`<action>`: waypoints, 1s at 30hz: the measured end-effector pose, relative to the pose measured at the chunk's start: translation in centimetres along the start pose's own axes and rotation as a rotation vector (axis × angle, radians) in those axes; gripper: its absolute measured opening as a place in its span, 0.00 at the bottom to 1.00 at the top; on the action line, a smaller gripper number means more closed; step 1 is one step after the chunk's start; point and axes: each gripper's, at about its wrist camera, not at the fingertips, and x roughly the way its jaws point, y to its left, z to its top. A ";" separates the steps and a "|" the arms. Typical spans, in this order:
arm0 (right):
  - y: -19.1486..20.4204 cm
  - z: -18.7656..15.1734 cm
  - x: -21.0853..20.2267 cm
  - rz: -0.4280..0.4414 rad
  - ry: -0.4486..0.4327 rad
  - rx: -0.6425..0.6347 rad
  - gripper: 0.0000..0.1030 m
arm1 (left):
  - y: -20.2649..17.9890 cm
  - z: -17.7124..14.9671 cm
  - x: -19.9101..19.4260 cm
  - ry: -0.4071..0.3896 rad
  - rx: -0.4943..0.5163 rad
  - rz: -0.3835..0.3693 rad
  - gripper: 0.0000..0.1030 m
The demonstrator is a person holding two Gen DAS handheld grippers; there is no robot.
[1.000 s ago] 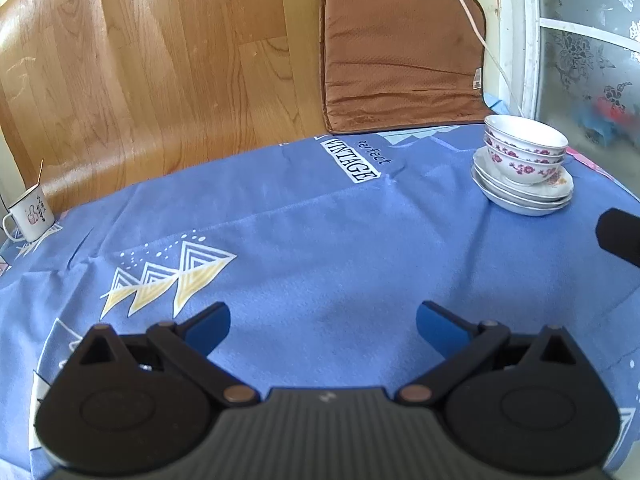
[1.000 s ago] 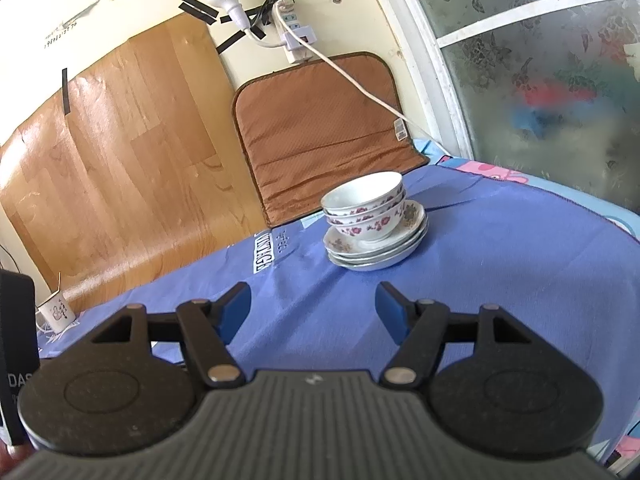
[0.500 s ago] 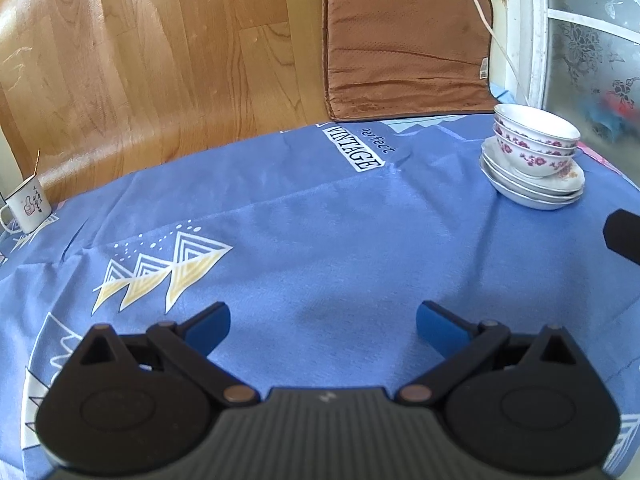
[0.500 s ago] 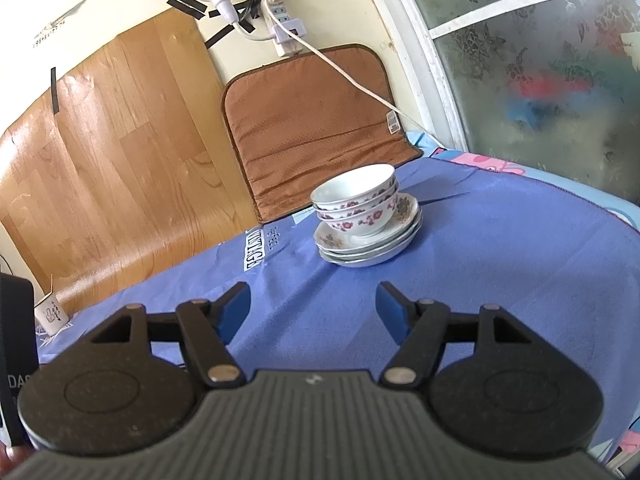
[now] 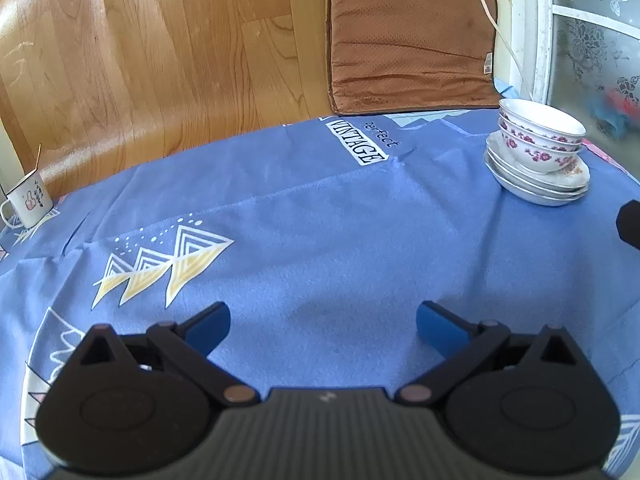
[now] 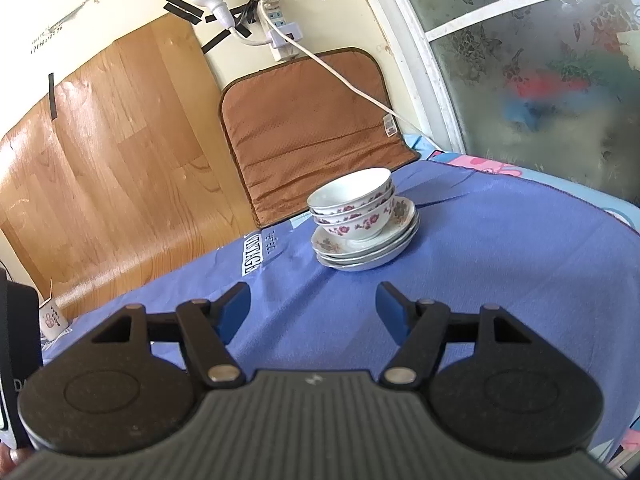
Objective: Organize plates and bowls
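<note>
A stack of white floral bowls [image 5: 538, 140] [image 6: 354, 204] sits on a stack of white plates [image 5: 536, 186] [image 6: 366, 248] on the blue tablecloth [image 5: 320, 220], at the far right in the left wrist view and straight ahead in the right wrist view. My left gripper [image 5: 322, 328] is open and empty, low over the cloth, well left of the stack. My right gripper [image 6: 314, 312] is open and empty, a short way in front of the stack. A dark edge of the right gripper [image 5: 630, 224] shows at the right rim of the left wrist view.
A small white mug [image 5: 28, 200] [image 6: 52, 318] stands at the table's far left edge. A brown cushion [image 5: 412, 36] [image 6: 316, 128] and a wood-grain panel [image 5: 160, 52] lean on the wall behind. A frosted window [image 6: 540, 60] is at the right, with a white cord [image 6: 340, 76] from a power strip.
Both views have drifted slightly: the stack sits a little further right and higher in the left wrist view. Both grippers stay open and empty.
</note>
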 end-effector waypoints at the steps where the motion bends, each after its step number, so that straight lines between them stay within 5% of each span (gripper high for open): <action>1: 0.0 0.0 0.0 -0.001 -0.002 0.001 0.69 | 0.0 0.0 0.0 0.001 0.000 0.000 1.00; 30: -0.1 -0.2 -0.4 -0.009 -0.013 0.022 0.69 | -0.1 -0.3 0.1 0.014 0.005 -0.021 1.00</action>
